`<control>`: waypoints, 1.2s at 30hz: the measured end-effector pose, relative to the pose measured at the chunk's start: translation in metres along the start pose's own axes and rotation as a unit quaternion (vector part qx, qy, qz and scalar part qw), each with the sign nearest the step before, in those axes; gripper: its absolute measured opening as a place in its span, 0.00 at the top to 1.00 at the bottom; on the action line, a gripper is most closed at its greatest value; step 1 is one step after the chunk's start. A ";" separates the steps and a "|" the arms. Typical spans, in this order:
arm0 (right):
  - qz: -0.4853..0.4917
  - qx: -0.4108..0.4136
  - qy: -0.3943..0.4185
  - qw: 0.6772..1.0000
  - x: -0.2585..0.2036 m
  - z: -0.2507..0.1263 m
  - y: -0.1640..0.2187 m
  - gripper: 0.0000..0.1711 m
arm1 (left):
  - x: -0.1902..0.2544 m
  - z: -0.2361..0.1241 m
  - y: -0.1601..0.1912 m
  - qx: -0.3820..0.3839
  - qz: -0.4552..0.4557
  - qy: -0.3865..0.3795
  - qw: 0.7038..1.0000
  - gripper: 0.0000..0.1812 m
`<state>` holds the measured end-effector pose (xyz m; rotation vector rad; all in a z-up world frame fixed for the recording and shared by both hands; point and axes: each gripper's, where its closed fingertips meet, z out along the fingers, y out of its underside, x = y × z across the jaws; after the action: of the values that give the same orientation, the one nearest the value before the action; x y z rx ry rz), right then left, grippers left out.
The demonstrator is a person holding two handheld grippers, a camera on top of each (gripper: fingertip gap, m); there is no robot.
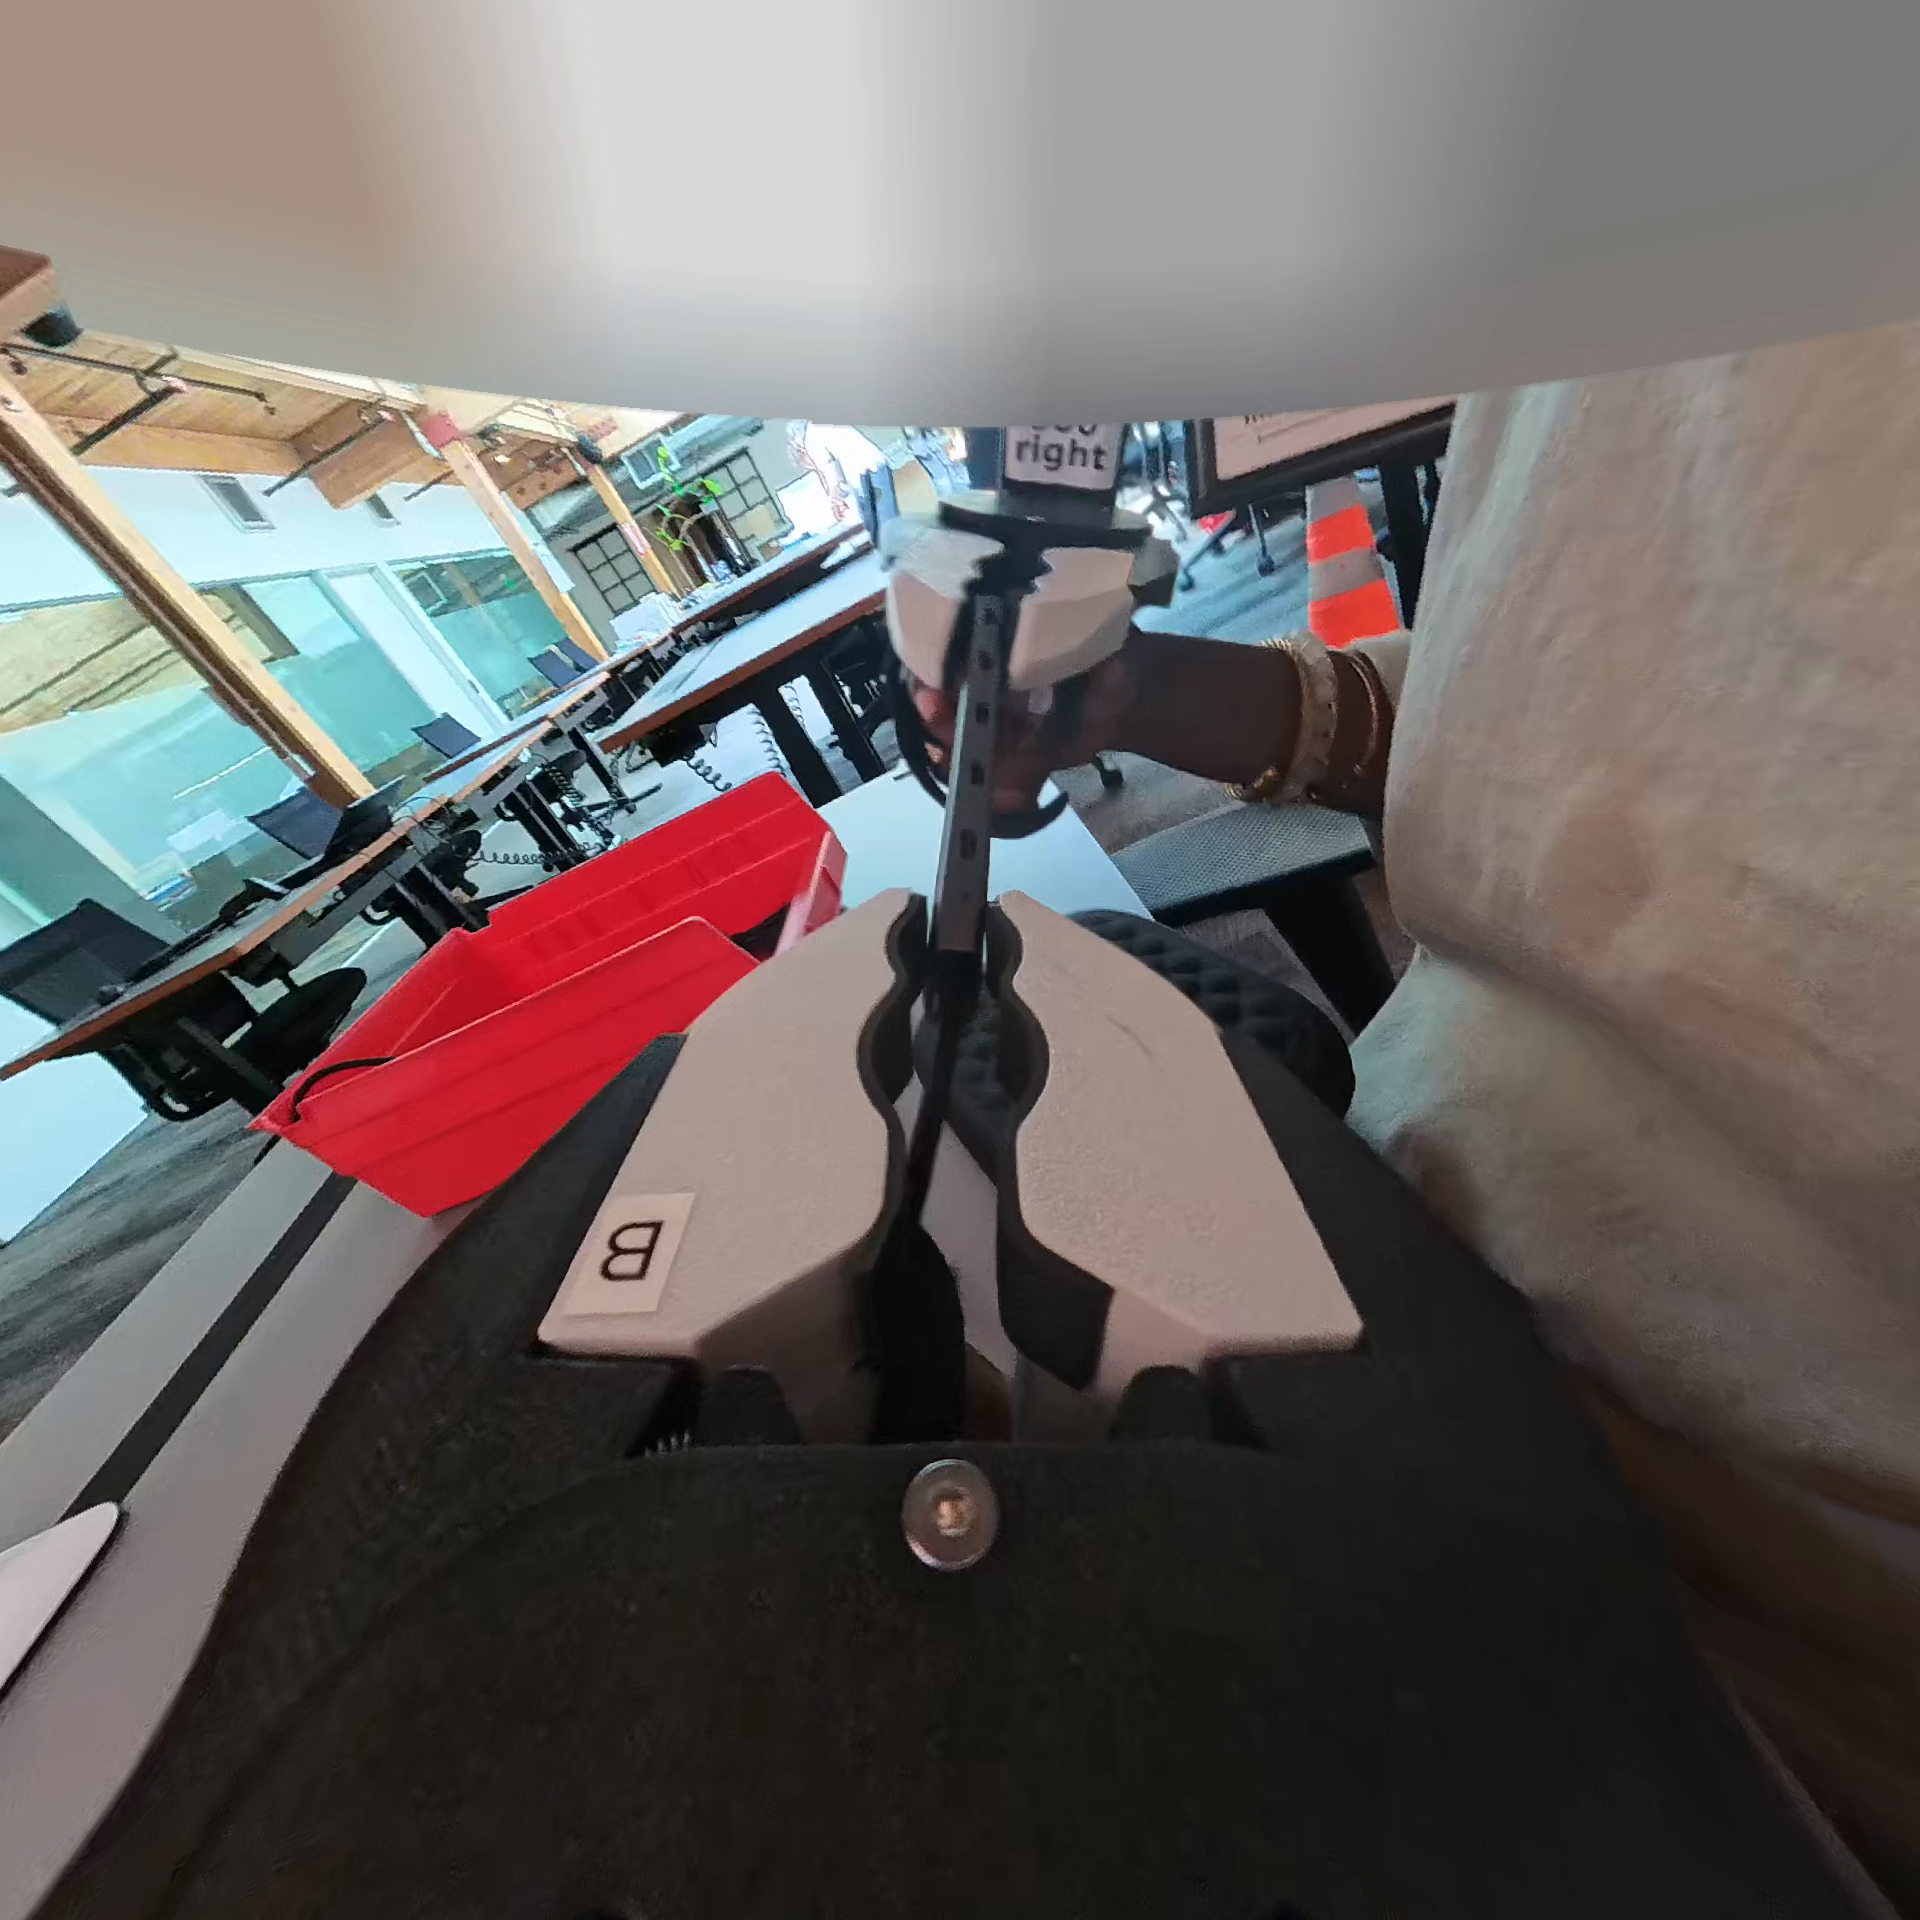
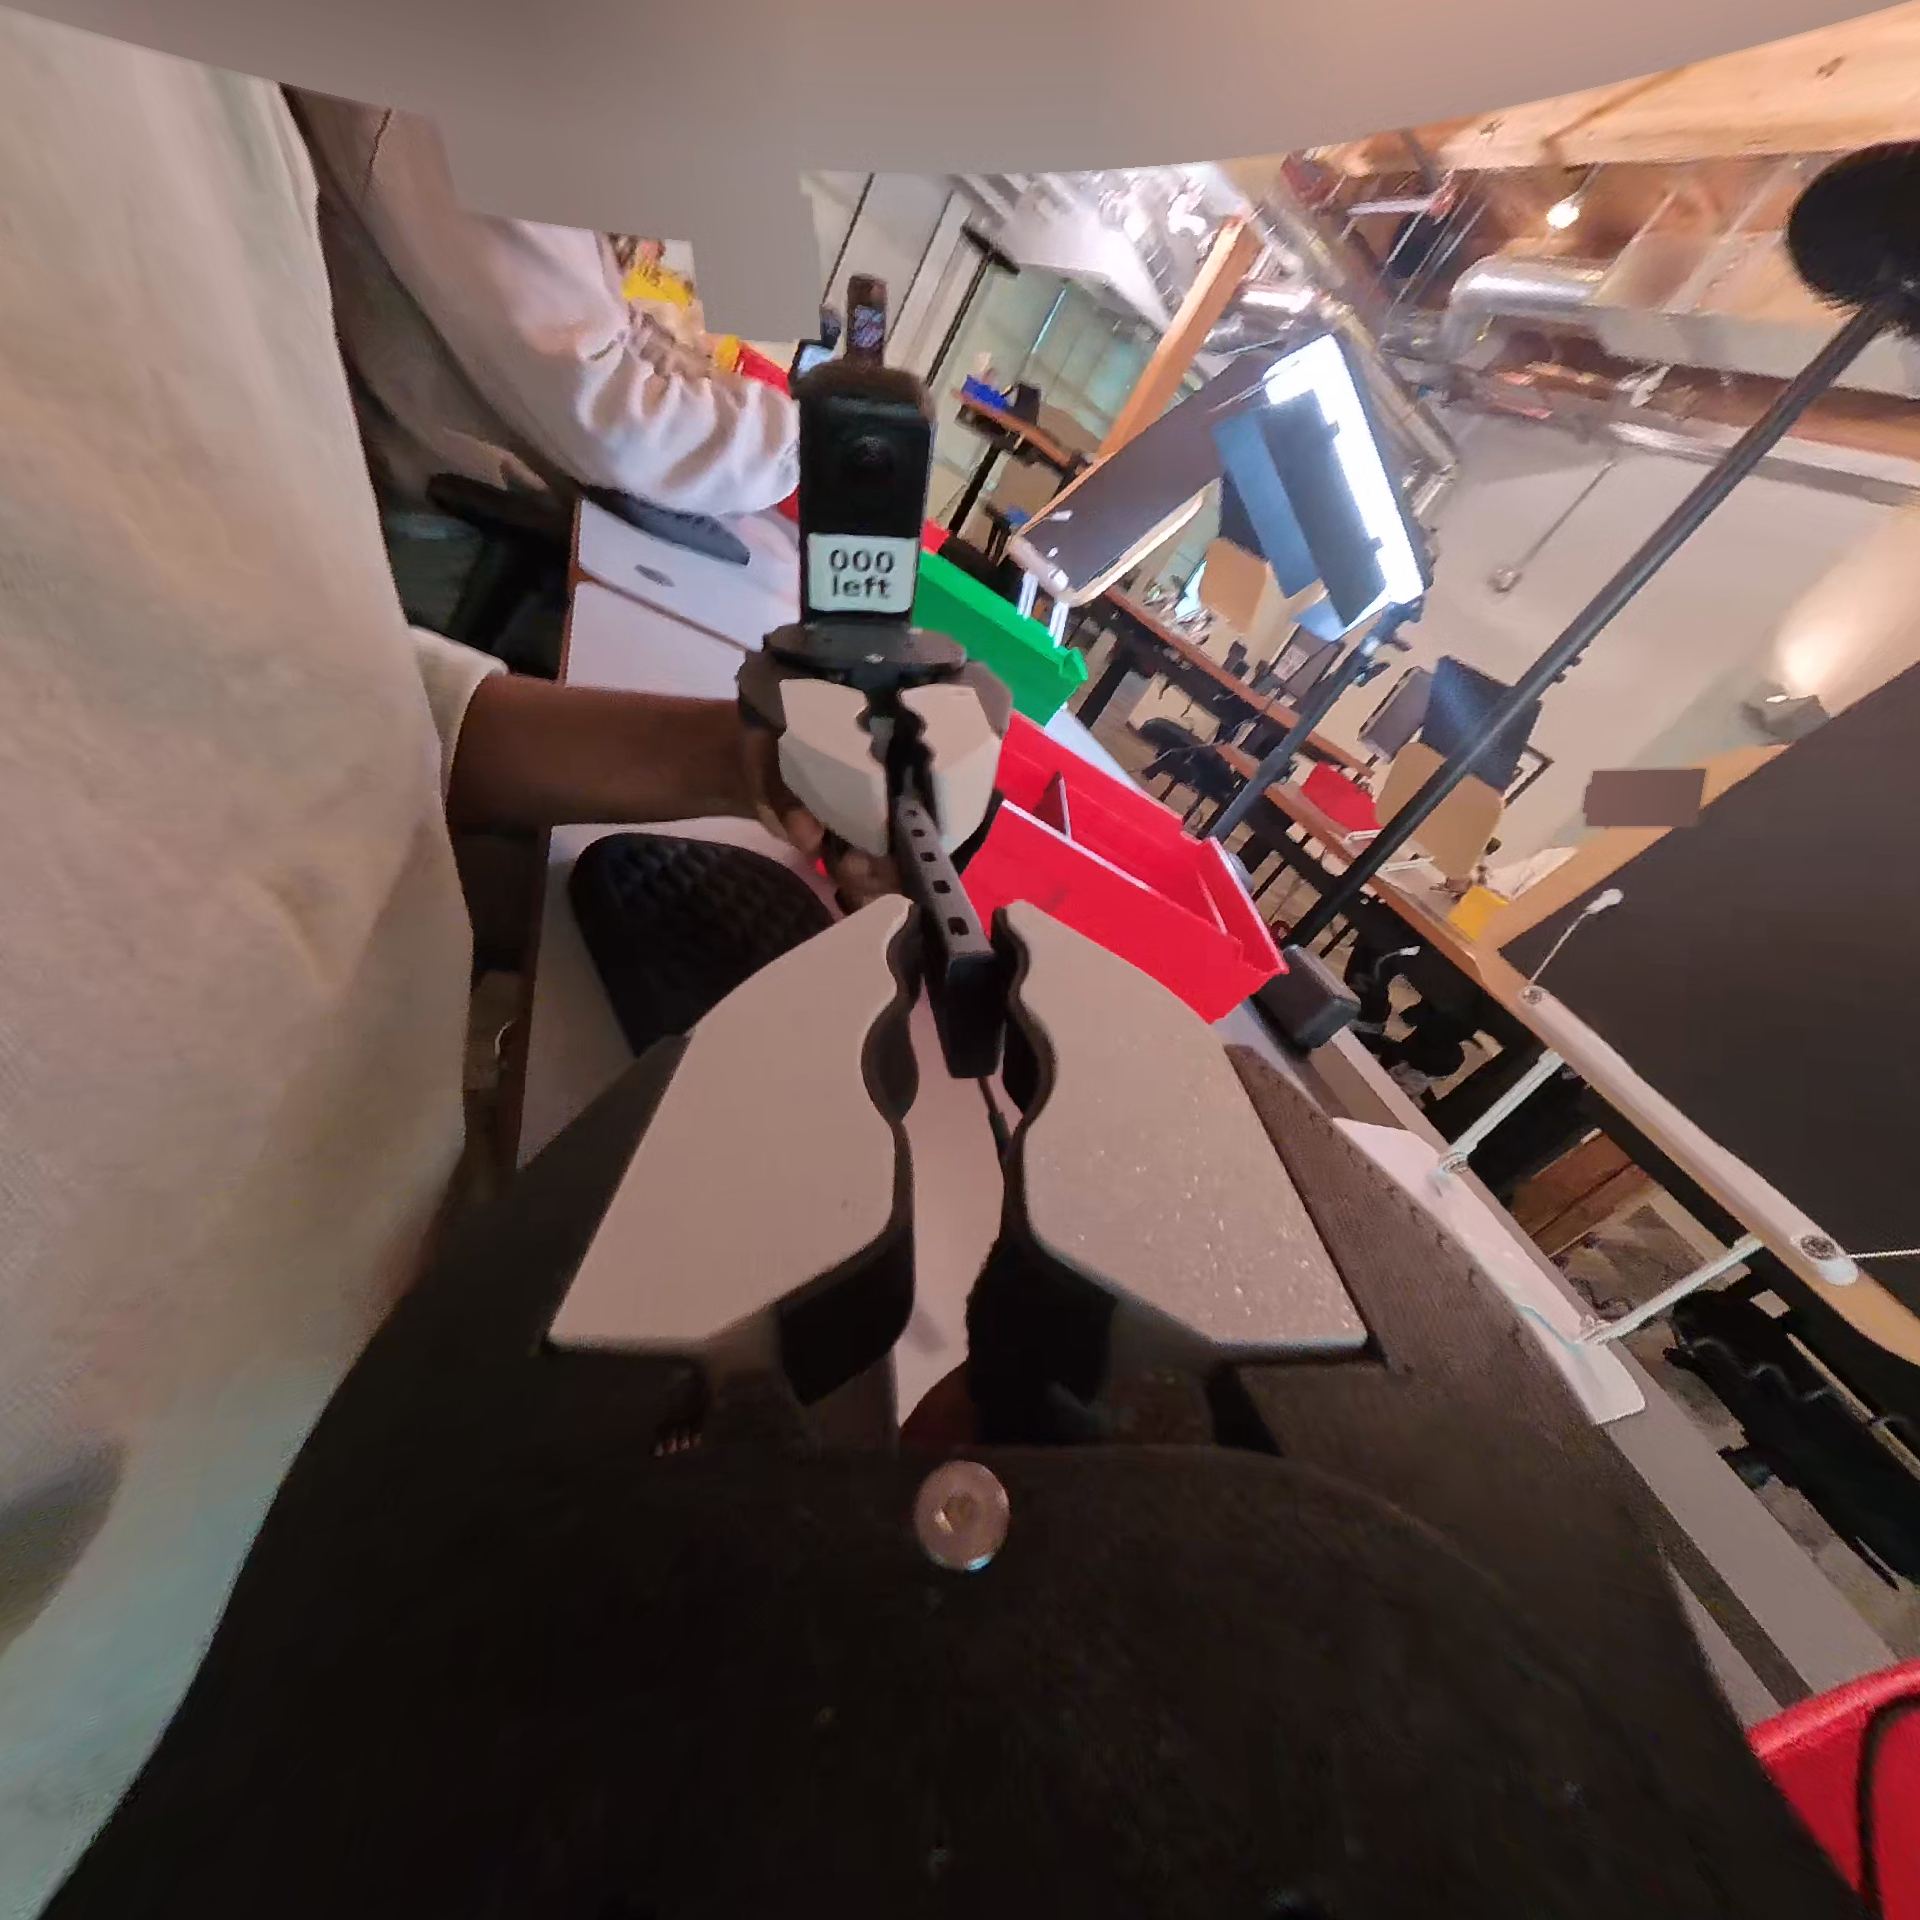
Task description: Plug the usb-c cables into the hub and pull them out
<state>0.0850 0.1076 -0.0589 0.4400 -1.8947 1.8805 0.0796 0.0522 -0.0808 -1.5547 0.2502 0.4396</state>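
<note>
1. Left wrist view: the left gripper [image 1: 951,920] is clenched on the near end of the hub [image 1: 971,769], a slim dark bar with a row of small ports down the side that shows; its long axis runs straight away from the camera, tilted slightly upward and to the right; the far end sits between the fingers of the right gripper [image 1: 1006,582], which faces back toward this camera and is also clamped on it; a black cable [image 1: 930,1122] trails from the hub's near end back between the left fingers; the hub is held in the air above a white table [image 1: 935,831]; a red bin [image 1: 582,997] stands on the table to the left.

2. Right wrist view: the right gripper [image 2: 956,925] grips one end of the hub [image 2: 940,883] at its fingertips; the bar points away and up-left, toward the left gripper [image 2: 899,748], which holds the other end; the ports face right; a thin cable [image 2: 992,1112] hangs from the near end; a red bin [image 2: 1132,894] lies beyond to the right, with a green bin [image 2: 997,634] behind it.
</note>
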 end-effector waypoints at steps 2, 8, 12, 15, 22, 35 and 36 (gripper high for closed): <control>-0.029 -0.025 -0.003 0.999 0.001 0.002 0.001 0.95 | -0.012 -0.002 0.000 -0.003 -0.019 -0.038 0.999 0.92; -0.261 -0.240 0.046 0.934 0.017 0.001 0.052 0.95 | -0.049 -0.037 -0.016 0.023 -0.048 -0.188 0.981 0.78; -0.291 -0.307 0.003 0.906 -0.002 0.005 0.098 0.95 | -0.052 -0.069 -0.026 0.000 -0.029 -0.254 0.967 0.78; -0.262 -0.325 -0.033 0.908 -0.018 0.004 0.119 0.95 | -0.057 -0.107 -0.031 -0.039 -0.031 -0.324 0.945 0.78; -0.010 -0.328 -0.151 0.933 -0.054 -0.004 0.132 0.73 | -0.060 -0.195 -0.016 -0.171 -0.071 -0.439 0.879 0.78; 0.217 0.020 -0.089 0.972 0.002 0.005 0.049 0.67 | -0.096 -0.260 0.092 -0.397 -0.224 -0.376 0.807 0.81; 0.226 0.036 -0.082 0.970 0.006 0.005 0.050 0.68 | -0.101 -0.263 0.104 -0.417 -0.230 -0.363 0.801 0.81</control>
<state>0.0543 0.1042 -0.0989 0.1971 -2.1829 2.2654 -0.0235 -0.2240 -0.1359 -2.0651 -1.0393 0.7727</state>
